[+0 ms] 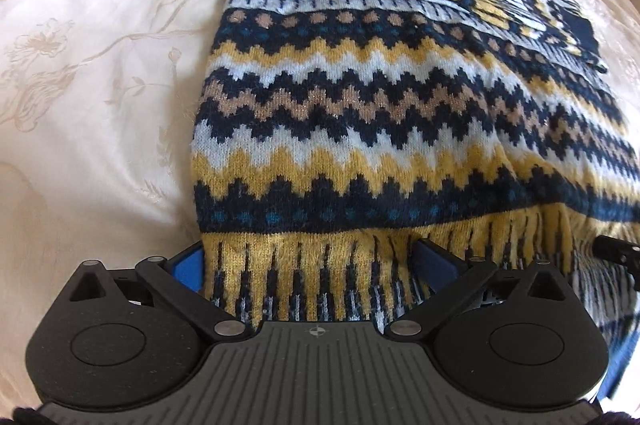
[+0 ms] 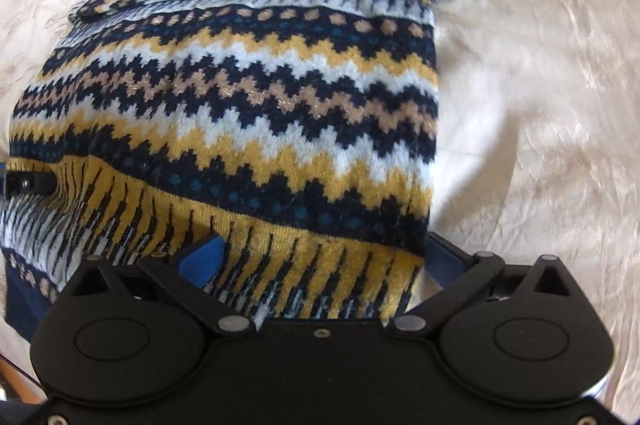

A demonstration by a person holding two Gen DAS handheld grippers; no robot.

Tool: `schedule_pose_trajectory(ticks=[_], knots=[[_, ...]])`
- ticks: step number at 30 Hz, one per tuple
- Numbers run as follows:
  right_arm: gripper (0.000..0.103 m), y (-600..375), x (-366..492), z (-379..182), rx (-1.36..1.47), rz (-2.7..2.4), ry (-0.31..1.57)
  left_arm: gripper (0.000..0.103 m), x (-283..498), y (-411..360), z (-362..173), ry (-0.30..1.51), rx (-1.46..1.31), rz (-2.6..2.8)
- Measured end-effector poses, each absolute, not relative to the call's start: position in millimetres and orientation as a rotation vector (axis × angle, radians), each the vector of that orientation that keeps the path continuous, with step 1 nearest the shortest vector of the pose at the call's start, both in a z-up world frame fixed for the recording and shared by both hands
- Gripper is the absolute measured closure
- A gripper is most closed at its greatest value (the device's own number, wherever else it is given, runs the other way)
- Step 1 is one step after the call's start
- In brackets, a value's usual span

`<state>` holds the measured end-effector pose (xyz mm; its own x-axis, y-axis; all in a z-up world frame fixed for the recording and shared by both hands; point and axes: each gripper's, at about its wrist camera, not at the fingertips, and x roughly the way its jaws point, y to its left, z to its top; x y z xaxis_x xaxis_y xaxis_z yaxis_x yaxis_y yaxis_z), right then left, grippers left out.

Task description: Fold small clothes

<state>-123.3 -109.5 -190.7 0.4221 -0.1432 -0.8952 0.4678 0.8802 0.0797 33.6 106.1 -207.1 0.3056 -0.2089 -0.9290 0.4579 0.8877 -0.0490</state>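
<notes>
Both grippers (image 1: 316, 257) (image 2: 320, 261) straddle sweater (image 1: 360, 113) hem, jaws wide.

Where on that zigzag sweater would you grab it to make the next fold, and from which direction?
Probably at the near hem of the sweater, one corner per gripper, coming steeply down from the near side. Both sleeves are already folded across the chest, so the hem is the free edge. The left gripper and right gripper stand open astride the hem corners, with cloth between their fingers but not pinched.

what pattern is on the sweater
Navy, mustard, white and tan zigzag bands on the sweater, clearest in the left wrist view.
</notes>
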Motion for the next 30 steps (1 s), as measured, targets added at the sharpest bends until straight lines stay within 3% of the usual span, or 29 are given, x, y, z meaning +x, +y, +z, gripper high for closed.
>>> schedule_pose_trajectory(ticks=[6, 10, 19, 22, 30], knots=[[0.0, -118, -126, -189, 0.37, -0.349, 1.038, 0.001, 38, 104, -200, 1.214, 0.239, -0.472], [0.005, -120, -133, -176, 0.384, -0.312, 1.033, 0.016, 24, 122, -183, 1.181, 0.249, -0.501], [0.013, -97, -184, -156, 0.494, -0.212, 1.027, 0.019, -30, 152, -182, 1.232, 0.281, -0.527], [0.014, -86, -195, -160, 0.509, -0.168, 1.063, 0.026, -44, 160, -192, 1.277, 0.297, -0.546], [0.023, -76, -199, -183, 0.55, -0.072, 1.137, 0.026, -36, 144, -207, 1.265, 0.315, -0.589]])
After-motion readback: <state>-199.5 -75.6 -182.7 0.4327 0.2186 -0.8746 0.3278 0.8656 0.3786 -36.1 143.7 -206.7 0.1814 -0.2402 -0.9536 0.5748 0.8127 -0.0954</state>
